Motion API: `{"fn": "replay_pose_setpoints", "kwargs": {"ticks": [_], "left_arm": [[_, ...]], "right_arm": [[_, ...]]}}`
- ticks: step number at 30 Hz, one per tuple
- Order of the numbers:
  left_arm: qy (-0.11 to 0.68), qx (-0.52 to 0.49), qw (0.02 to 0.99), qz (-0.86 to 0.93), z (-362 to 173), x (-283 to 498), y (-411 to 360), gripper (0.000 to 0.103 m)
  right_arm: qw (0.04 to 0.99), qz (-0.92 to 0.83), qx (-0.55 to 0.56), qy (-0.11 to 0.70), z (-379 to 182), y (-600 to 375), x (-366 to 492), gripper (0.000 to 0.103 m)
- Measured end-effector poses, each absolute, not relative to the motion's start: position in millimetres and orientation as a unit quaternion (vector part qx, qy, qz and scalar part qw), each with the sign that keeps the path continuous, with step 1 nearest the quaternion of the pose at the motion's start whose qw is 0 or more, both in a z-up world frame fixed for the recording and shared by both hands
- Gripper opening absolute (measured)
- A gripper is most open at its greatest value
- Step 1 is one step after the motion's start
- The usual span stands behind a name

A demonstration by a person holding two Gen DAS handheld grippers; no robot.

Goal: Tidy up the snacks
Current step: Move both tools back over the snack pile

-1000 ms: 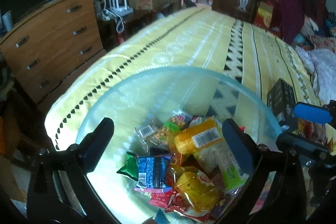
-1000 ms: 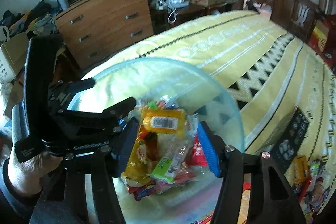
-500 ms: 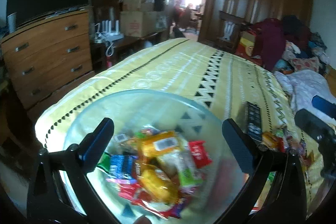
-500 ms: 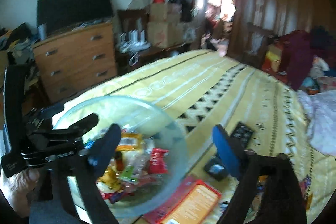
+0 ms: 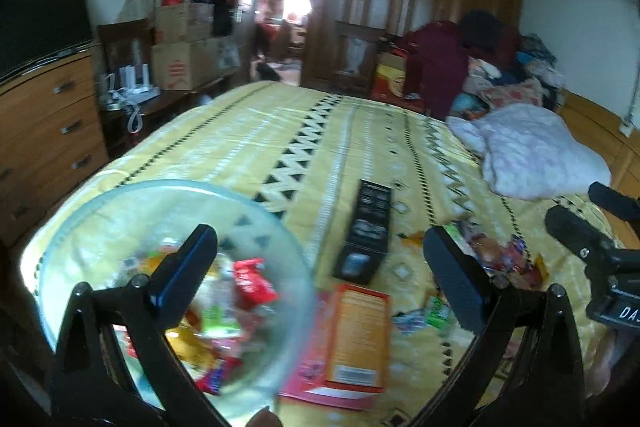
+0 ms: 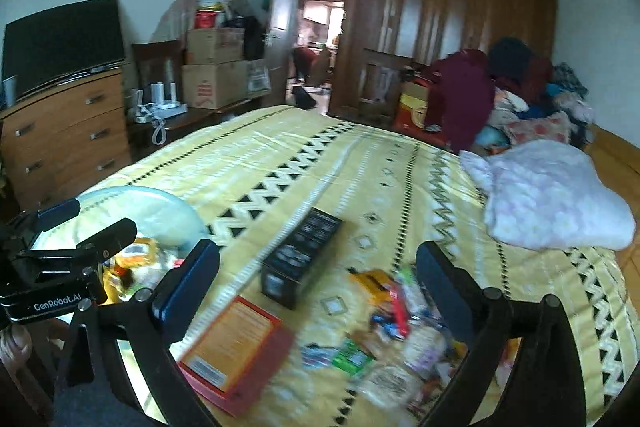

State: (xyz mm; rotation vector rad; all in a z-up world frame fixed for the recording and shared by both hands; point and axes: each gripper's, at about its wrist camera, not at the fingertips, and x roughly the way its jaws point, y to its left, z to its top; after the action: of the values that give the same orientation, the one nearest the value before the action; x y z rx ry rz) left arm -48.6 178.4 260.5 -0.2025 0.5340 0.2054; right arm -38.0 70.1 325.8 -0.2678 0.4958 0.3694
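Observation:
A glass bowl [image 5: 276,223] holding several snack packets stands at the bed's near left corner. My left gripper [image 5: 320,279] hangs open above the bowl's right rim, nothing between its fingers. Loose snack packets [image 6: 392,327] lie in a blurred heap on the bed cover in the right wrist view. My right gripper [image 6: 316,291] hovers over them, its jaws opening wide with nothing pressed between them. Beside the heap lie a black box [image 6: 302,259] and a flat orange box [image 6: 236,343]. The left gripper [image 6: 88,223] shows over the bowl [image 6: 160,211].
The bed [image 6: 320,167] has a yellow patterned cover. A pink-white blanket [image 6: 552,195] lies at its right. A wooden dresser [image 6: 64,131] with a TV stands left of the bed. Cardboard boxes, a wardrobe and a clothes pile fill the far side.
Both grippers have risen and swung right, away from the bowl toward the boxes and loose packets. The right jaws, narrow over the bowl's packets before, have spread wide.

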Motion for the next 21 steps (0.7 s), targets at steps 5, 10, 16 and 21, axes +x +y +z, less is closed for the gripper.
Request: {"fn": "replay_pose_setpoints", "kwargs": {"ticks": [5, 10, 16, 21], "left_arm": [[0.282, -0.082, 0.954, 0.060, 257.1, -38.0, 137.3, 0.103], [0.312, -0.079, 0.947, -0.002, 249.5, -25.8, 97.2, 0.103], [0.377, -0.056, 0.919, -0.096, 209.6, -13.0, 43.6, 0.103], [0.463, -0.097, 0.871, -0.134, 140.6, 11.3, 16.4, 0.099]], "right_arm": [[0.945, 0.166, -0.116, 0.257, 320.6, 28.0, -40.6, 0.100], [0.945, 0.164, -0.086, 0.268, 316.8, -22.1, -44.7, 0.100], [0.942, 0.130, -0.074, 0.299, 283.1, -117.9, -49.5, 0.100], [0.924, 0.083, -0.047, 0.370, 227.1, -194.4, -51.5, 0.100]]}}
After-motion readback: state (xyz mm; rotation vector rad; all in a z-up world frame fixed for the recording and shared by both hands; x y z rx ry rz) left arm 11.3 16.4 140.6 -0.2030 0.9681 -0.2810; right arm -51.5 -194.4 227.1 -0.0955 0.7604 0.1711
